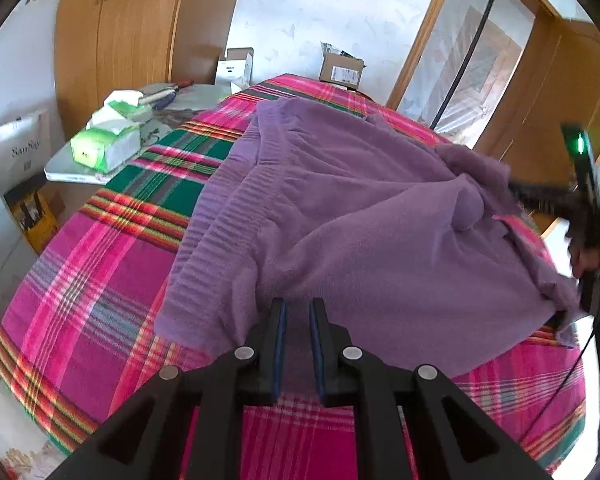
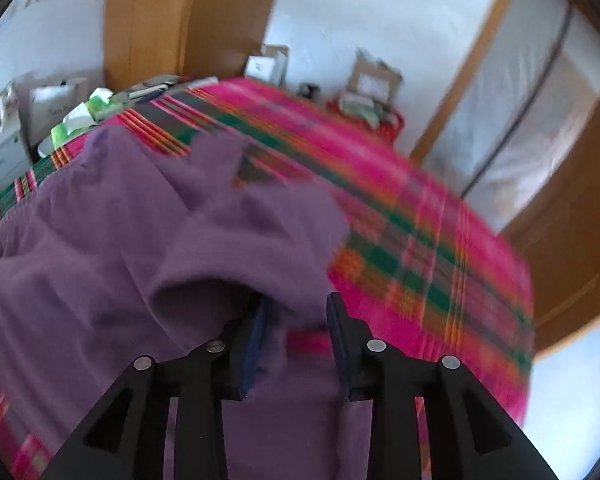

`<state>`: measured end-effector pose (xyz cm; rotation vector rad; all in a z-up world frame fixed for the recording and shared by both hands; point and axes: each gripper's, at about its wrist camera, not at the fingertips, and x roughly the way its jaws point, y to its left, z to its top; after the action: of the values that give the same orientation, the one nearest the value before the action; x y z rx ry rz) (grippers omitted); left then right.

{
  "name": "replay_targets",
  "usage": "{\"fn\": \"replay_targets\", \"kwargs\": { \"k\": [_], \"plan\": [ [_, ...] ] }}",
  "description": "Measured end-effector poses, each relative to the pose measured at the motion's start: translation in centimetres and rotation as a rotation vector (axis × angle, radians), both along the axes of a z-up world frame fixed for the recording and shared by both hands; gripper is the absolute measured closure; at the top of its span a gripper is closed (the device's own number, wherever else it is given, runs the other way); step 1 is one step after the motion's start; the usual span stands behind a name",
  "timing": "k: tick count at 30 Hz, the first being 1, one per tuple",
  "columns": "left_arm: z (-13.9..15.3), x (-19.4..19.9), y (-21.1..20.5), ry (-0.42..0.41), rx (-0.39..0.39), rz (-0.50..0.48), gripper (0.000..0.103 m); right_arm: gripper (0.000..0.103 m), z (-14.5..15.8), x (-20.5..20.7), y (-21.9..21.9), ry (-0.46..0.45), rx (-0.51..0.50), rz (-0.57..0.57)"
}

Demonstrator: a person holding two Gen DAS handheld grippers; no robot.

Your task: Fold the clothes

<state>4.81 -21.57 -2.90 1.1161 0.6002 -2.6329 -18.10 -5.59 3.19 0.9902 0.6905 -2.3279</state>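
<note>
So there's a purple sweater spread across the bed, which has a loud pink and green plaid cover, and the sweater sits a bit rumpled rather than flat. The left tool is at the sweater's near hem with its jaws only narrowly apart; there's purple fabric showing in the gap, so my read is it's pinching the hem to keep that edge anchored while the other side gets worked. The right tool is over at the sweater's right side, jaws spread, with a bunched fold draped over one finger but nothing actually clamped, so it looks like it's between grips. That view is pretty blurry, so take it loosely. Beyond the sweater's left side there are tissue packs on a little desk next to the bed.
</note>
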Motion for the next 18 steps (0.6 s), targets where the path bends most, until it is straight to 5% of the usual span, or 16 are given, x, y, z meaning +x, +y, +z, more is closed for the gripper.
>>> {"fn": "replay_targets", "kwargs": {
  "k": [2,8,18],
  "plan": [
    [0.7,1.4,-0.3,0.030,-0.010,0.029,0.090,0.070,0.3,0.1,2.9,-0.028,-0.052,-0.047],
    [1.2,4.8,-0.9,0.037,-0.020,0.130,0.090,0.066,5.2,1.6,8.9,0.103,-0.272,-0.150],
    [0.2,7.1,-3.0,0.019,0.057,0.228,0.081,0.059,7.2,5.0,0.9,0.111,-0.380,0.300]
  ]
}}
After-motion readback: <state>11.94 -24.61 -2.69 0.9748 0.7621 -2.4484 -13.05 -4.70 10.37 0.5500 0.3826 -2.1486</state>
